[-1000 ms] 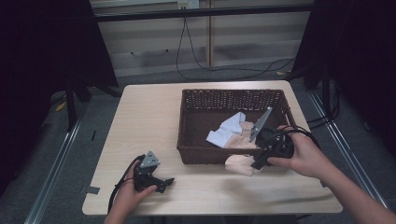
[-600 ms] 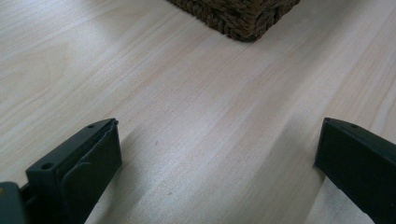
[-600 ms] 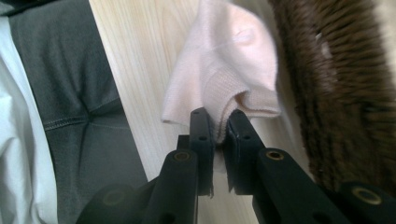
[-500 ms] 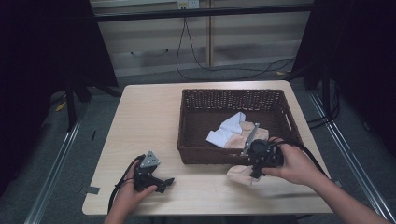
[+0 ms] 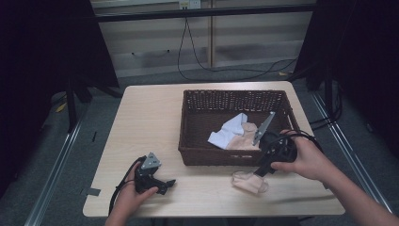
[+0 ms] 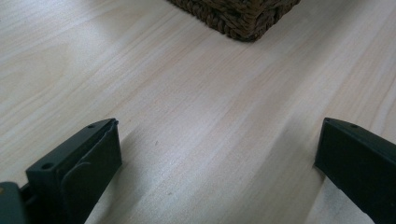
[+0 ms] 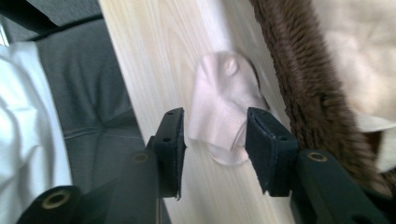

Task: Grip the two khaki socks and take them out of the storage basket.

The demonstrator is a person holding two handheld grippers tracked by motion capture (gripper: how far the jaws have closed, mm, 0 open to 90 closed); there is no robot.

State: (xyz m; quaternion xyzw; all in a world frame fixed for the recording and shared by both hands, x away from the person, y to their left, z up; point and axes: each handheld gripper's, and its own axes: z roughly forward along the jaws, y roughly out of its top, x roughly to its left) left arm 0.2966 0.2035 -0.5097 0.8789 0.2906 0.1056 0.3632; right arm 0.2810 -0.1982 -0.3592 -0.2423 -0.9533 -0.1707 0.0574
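Observation:
A pale pink sock (image 5: 248, 181) lies on the wooden table (image 5: 141, 122) just in front of a dark wicker basket (image 5: 188, 123). My right gripper (image 5: 260, 172) points down at it from the right. In the right gripper view the sock (image 7: 224, 100) lies between the jaws of the right gripper (image 7: 215, 135). Those jaws have just been opening and stand apart at either side of the cloth without squeezing it. My left gripper (image 5: 167, 183) rests on the table at the front left. Its jaws stand wide around bare wood in the left gripper view (image 6: 219, 154).
Inside the basket lie a white and light-blue cloth (image 5: 229, 132) and a beige garment (image 5: 245, 137). The basket's wall (image 7: 299, 84) runs close beside the sock. A basket corner (image 6: 243, 18) lies ahead of the left gripper. The table's front edge is near both hands.
The right gripper came down from the basket's front rim with the pale sock, which now lies on the table. Its jaws have spread apart. The left hand has stayed put.

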